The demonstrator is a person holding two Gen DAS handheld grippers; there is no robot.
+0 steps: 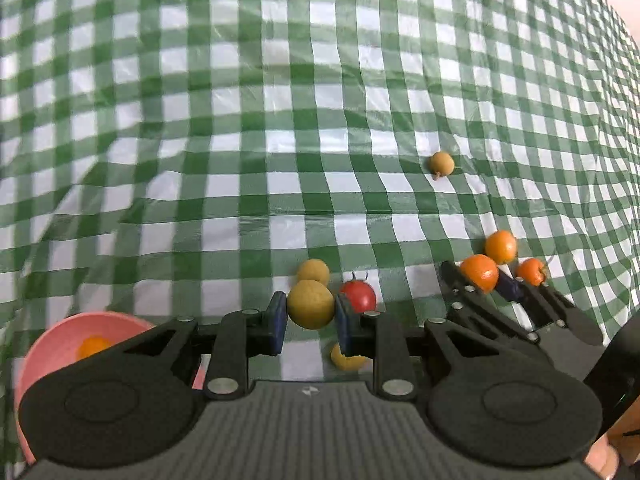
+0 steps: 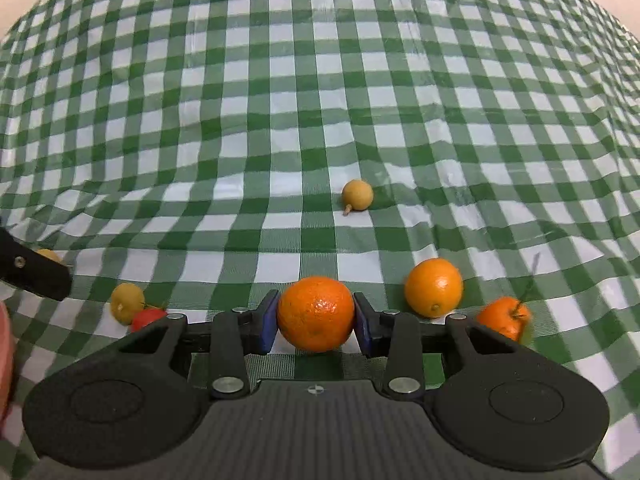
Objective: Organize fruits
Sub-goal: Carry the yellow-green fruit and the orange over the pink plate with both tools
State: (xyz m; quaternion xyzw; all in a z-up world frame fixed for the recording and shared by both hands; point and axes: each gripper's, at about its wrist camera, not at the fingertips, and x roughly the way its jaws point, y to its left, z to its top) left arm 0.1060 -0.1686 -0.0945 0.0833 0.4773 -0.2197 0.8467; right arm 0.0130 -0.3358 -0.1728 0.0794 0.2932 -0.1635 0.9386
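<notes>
Across a worktop covered by a wrinkled green-and-white checked cloth (image 2: 320, 80), small round fruits lie scattered. Both grippers are closed on fruit. The left gripper (image 1: 311, 316) has its blue pads pressed against the sides of a round, matte tan-yellow fruit (image 1: 311, 304); a second tan-yellow fruit (image 1: 314, 271) sits just behind it, a glossy red tomato with a green stem (image 1: 360, 295) is just beside its right finger, and another yellow fruit (image 1: 347, 358) shows partly below the pads. At that view's lower left stands a pink bowl (image 1: 48, 348) with an orange fruit (image 1: 93, 347) inside. The right gripper (image 2: 316, 320) clamps a bright, dimpled round orange (image 2: 316, 314) between its blue pads. Near it on the cloth rest a paler round orange (image 2: 434, 287) and, further right, a smaller orange fruit with a thin stem (image 2: 504, 317). A lone tan fruit with a short stalk (image 2: 357, 195) lies well apart, further out on the cloth.
</notes>
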